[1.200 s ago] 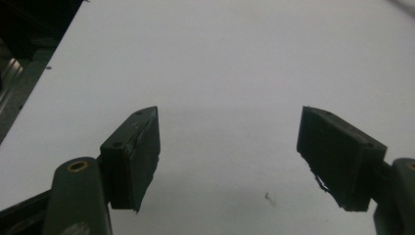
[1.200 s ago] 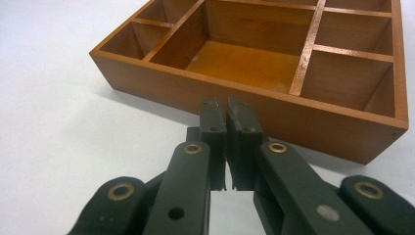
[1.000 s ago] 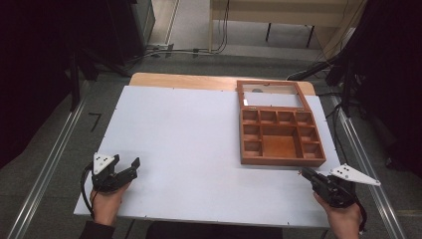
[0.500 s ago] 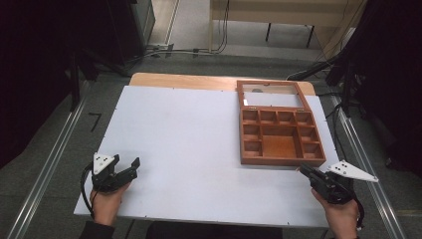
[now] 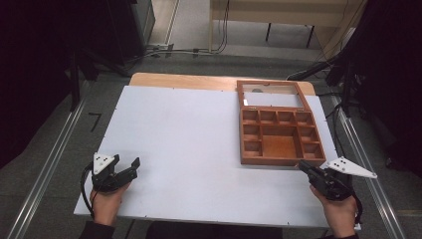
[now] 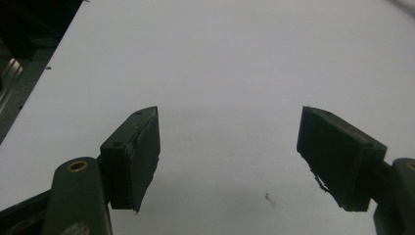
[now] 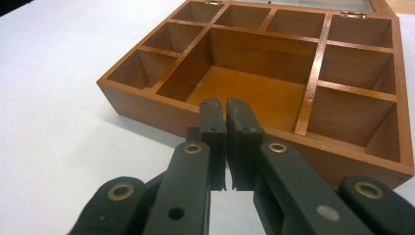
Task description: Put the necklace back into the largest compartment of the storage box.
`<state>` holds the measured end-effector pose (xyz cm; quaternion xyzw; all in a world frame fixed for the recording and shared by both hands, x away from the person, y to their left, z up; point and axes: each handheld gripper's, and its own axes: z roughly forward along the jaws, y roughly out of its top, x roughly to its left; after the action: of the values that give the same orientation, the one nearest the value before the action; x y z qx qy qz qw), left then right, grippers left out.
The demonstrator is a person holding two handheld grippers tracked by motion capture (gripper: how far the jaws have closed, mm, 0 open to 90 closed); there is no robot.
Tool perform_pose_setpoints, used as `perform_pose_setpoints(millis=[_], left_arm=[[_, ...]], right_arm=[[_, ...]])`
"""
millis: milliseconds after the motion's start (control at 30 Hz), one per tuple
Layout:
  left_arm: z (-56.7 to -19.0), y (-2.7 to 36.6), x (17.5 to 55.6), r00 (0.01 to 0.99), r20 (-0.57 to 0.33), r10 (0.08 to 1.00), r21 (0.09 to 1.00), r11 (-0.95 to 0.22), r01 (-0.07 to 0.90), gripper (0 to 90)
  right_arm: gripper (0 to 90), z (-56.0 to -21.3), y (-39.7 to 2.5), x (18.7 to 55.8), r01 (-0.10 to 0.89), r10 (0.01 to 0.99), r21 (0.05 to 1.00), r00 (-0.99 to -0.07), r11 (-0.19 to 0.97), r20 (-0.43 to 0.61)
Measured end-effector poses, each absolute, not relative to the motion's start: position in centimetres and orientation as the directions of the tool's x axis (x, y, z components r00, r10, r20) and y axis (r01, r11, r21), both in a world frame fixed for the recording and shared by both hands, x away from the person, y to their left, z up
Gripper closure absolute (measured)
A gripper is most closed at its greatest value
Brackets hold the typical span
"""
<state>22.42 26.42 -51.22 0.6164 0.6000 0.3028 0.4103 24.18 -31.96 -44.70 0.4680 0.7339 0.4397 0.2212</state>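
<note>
A brown wooden box (image 5: pixel 281 160) with several empty compartments stands open at the right of the white tabletop (image 5: pixel 199 139), its glass-paned lid (image 5: pixel 271 94) lying back. My right gripper (image 5: pixel 304 168) sits just at the box's near right corner. In the right gripper view it (image 7: pixel 226 105) is shut, holding nothing, with its tips pointing over the box's front wall (image 7: pixel 147 105) toward the large middle compartment. My left gripper (image 5: pixel 126 160) rests near the front left edge of the table. In the left gripper view it (image 6: pixel 230 156) is wide open over bare white surface.
A strip of bare wooden table (image 5: pixel 179 79) shows behind the white surface. Metal rails (image 5: pixel 45 164) run along the floor on both sides. Cables (image 5: pixel 199 50) lie on the floor beyond the table. Dark curtains (image 5: pixel 45 59) hang at left and right.
My right gripper has edged forward toward the box's near right corner. The left gripper has stayed where it was.
</note>
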Motion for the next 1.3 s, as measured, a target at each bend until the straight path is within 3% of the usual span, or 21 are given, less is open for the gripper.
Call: perform_pose_setpoints(millis=[1300], left_arm=[[-51.2, 26.4, 22.4, 0.096, -0.121, 0.988, 0.869, 0.059, 0.492, 24.3]], right_arm=[[84.2, -43.9, -31.7, 26.1, 0.479, 0.891, 0.864, -0.445, 0.157, 0.085]])
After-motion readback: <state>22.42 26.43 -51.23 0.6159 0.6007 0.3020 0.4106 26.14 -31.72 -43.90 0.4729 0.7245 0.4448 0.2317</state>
